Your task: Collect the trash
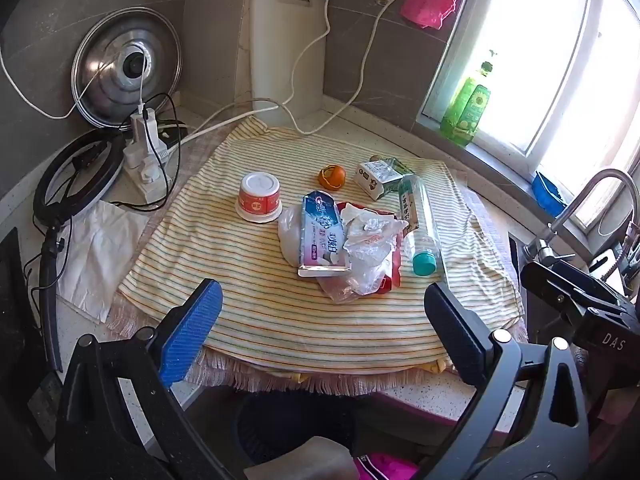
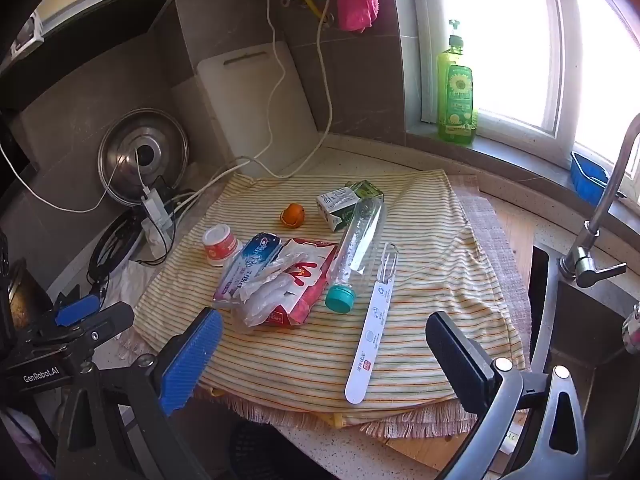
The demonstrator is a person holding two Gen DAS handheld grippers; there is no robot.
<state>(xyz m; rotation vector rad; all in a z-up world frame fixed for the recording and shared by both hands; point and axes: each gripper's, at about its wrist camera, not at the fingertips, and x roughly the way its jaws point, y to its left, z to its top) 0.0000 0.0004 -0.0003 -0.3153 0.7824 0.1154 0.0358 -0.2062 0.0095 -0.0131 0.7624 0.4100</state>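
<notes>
Centrally on the striped cloth (image 2: 400, 352), trash is heaped: a toothpaste box (image 2: 248, 268) and crumpled plastic (image 2: 268, 292) over a red packet (image 2: 308, 280), with a clear bottle (image 2: 356, 240) just beside. Both the left gripper (image 1: 320, 320) and right gripper (image 2: 324, 356) are held with fingers wide apart, empty, near the cloth's front edge.

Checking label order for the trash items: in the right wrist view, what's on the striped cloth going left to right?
Red-and-white cup → toothpaste box → orange peel → teal-capped clear bottle → long white strip. I left out the crumpled plastic, the red wrapper and the carton: they overlap their neighbours.
</notes>
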